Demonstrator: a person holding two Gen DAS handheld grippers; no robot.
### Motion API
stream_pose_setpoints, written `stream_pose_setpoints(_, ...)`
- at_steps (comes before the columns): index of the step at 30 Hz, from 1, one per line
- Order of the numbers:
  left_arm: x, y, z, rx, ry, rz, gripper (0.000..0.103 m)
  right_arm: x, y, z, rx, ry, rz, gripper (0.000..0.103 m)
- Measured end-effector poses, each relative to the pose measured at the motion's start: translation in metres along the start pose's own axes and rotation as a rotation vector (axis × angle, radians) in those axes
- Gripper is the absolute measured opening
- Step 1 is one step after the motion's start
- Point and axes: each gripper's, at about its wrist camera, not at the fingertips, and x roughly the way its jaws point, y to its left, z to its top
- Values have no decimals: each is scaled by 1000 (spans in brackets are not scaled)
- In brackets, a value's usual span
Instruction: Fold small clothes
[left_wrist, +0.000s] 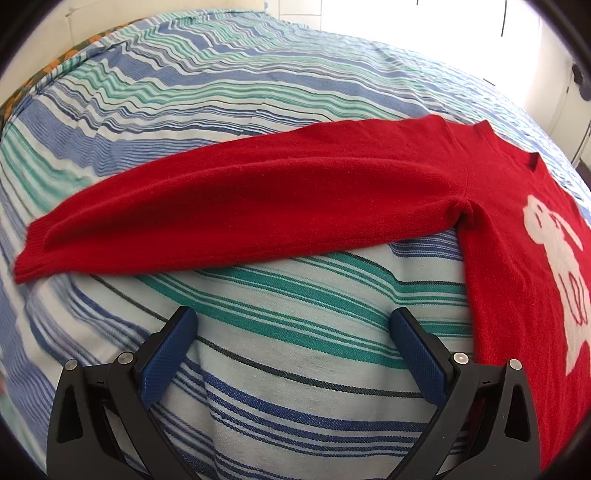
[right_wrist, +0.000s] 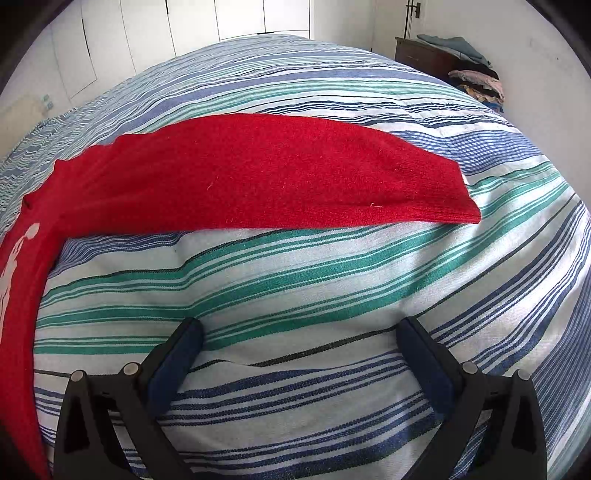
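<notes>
Both hand-held grippers spread wide, low over striped bedspread.

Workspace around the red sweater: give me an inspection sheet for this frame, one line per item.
Surface: striped bedspread, blue, green and white, lightly wrinkled.
Job's things: red sweater lies flat, front up with a white motif; left sleeve and right sleeve spread outward, not yet folded.
Clutter: nothing seen on the bed.
Grippers: left gripper and right gripper hover over the bedspread near the sleeves, jaws wide apart, holding nothing.
Cables: nothing seen.
Surroundings: white cupboard doors; dark cabinet; clothes pile.
</notes>
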Motion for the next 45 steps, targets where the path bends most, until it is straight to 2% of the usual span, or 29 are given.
stream_pose_setpoints(29, 0, 1, 0, -11, -15, -1, 103, 0, -2, 2, -14, 21, 12, 103)
stream_pose_setpoints(41, -2, 0, -3, -24, -28, 12, 103, -4, -4, -1, -44, -3, 18, 103)
stream_pose_setpoints(45, -2, 0, -3, -21, -32, 13, 103, -7, -9, -5, -25, -20, 46, 103)
